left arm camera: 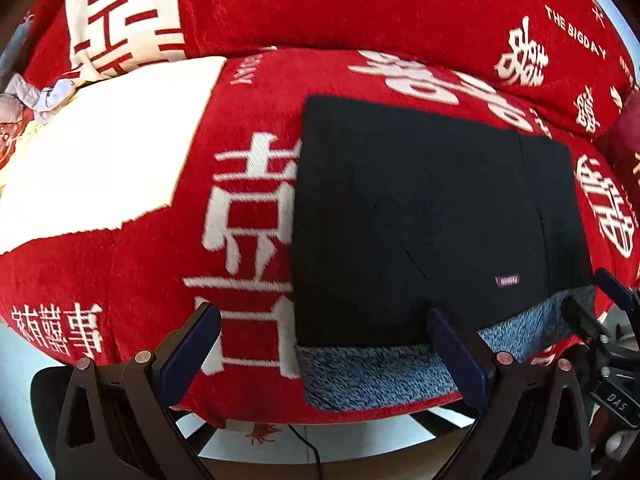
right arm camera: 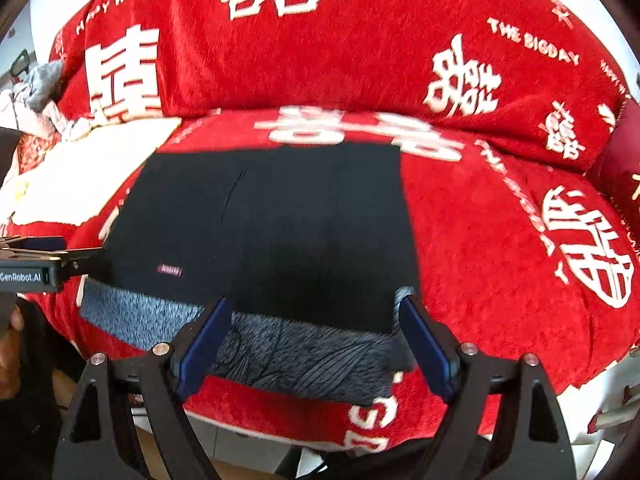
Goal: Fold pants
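Observation:
The black pants [left arm camera: 420, 216] lie folded into a flat rectangle on the red sofa seat, with a grey fleece lining strip [left arm camera: 368, 372] showing along the near edge. A small label [left arm camera: 507, 281] sits on top. They also show in the right wrist view [right arm camera: 264, 232], with the lining [right arm camera: 280, 352] nearest. My left gripper [left arm camera: 324, 340] is open and empty, over the pants' near left corner. My right gripper [right arm camera: 316, 336] is open and empty, over the near right part of the lining. The left gripper shows at the left edge of the right wrist view [right arm camera: 48, 256].
A red blanket [left arm camera: 140, 272] with white characters covers the sofa seat and backrest [right arm camera: 340, 52]. A cream patch [left arm camera: 100, 152] lies to the left, with loose clothes [left arm camera: 28, 100] beyond it. A dark red cushion [right arm camera: 620, 160] sits at the right. The floor [left arm camera: 280, 444] lies below the seat's front edge.

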